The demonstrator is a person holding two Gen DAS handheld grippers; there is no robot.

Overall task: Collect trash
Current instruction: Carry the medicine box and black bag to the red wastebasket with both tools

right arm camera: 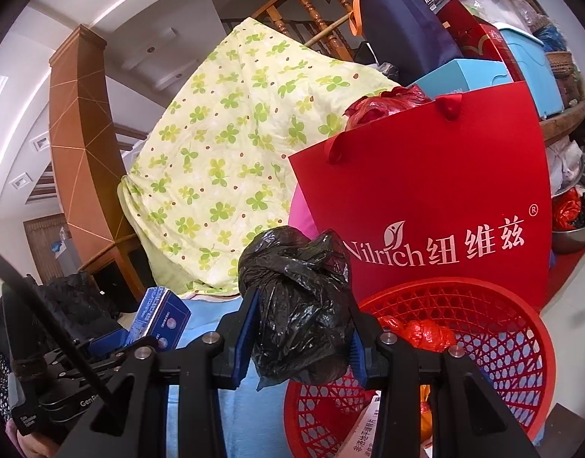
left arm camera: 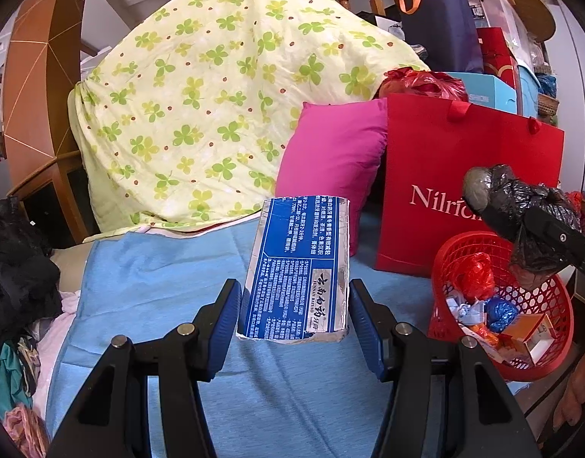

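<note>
— Beside the red basket [right arm camera: 483, 328], how is it going?
— Several scraps are already lying inside it. Two pieces are still travelling: the right gripper [right arm camera: 298, 328] is clamping one black bag [right arm camera: 296, 305] just beside its rim; the left gripper [left arm camera: 294, 324] is pinching one blue carton [left arm camera: 298, 271], farther left of the basket.

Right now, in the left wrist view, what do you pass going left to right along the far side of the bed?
Clover-print quilt → pink pillow → red paper bag → black plastic bag gripped in the right tool, above the red basket.
</note>
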